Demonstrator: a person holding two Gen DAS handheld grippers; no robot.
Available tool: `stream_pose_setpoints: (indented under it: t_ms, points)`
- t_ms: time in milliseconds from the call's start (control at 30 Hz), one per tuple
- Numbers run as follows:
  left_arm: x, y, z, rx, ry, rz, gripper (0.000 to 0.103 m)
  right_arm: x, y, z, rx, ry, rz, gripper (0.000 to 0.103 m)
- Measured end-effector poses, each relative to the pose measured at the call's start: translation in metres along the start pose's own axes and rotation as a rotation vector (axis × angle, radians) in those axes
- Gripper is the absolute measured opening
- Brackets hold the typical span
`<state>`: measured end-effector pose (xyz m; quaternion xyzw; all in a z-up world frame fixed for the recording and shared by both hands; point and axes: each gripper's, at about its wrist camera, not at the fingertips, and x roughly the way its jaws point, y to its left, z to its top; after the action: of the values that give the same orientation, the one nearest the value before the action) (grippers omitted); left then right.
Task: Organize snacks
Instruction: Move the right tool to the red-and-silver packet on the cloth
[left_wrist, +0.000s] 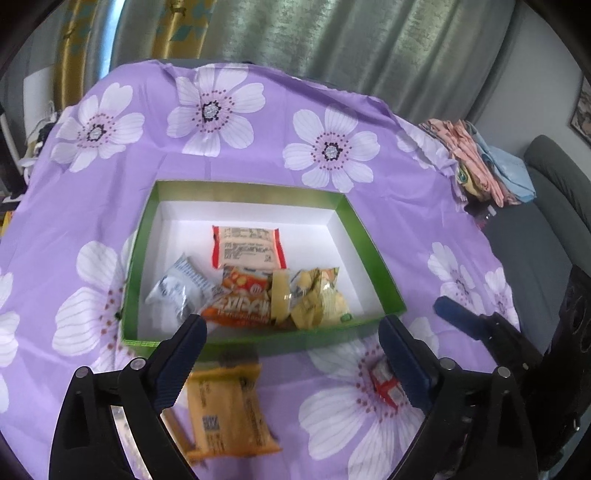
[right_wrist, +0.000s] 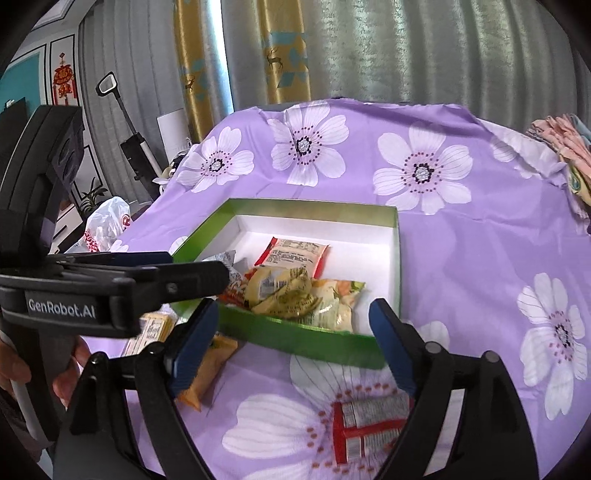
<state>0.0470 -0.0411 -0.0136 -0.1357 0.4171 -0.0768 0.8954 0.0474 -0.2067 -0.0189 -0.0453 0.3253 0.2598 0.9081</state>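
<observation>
A green box (left_wrist: 373, 258) with a white inside stands on the purple flowered cloth (left_wrist: 258, 147). It holds several snack packets: a red-edged one (left_wrist: 247, 245), a silvery white one (left_wrist: 177, 291), an orange one (left_wrist: 243, 302) and crumpled yellow-green ones (left_wrist: 314, 299). In front of the box lie an orange-yellow packet (left_wrist: 229, 410) and a small red packet (left_wrist: 386, 384). My left gripper (left_wrist: 291, 332) hovers open at the box's near wall, holding nothing. My right gripper (right_wrist: 295, 314) is also open and empty, above the red packet (right_wrist: 369, 424) and beside the orange-yellow one (right_wrist: 210, 365).
The left gripper (right_wrist: 192, 266) reaches in from the left of the right wrist view, held by a hand (right_wrist: 14, 369). Folded clothes (left_wrist: 487, 162) lie at the cloth's far right, next to a grey sofa (left_wrist: 554, 206). A plastic bag (right_wrist: 107, 221) sits past the left edge.
</observation>
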Motion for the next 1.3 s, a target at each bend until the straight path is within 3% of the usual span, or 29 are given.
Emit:
stream_pose_setpoints:
  t_ms: [100, 433, 667, 1300]
  points:
    - [-0.01, 0.0, -0.008, -0.002, -0.006, 0.011, 0.099, -0.009, 0.0, -0.004, 0.004, -0.002, -0.004, 0.085]
    - [-0.036, -0.007, -0.036, 0.015, -0.021, 0.047, 0.099, -0.039, 0.0, -0.024, 0.039, 0.007, -0.042, 0.086]
    - [-0.044, -0.013, -0.052, 0.005, -0.011, 0.02, 0.099, -0.062, 0.002, -0.037, 0.036, -0.001, -0.063, 0.086]
    - [-0.029, -0.04, -0.072, 0.064, 0.056, 0.001, 0.099, -0.069, -0.012, -0.057, 0.076, 0.021, -0.085, 0.087]
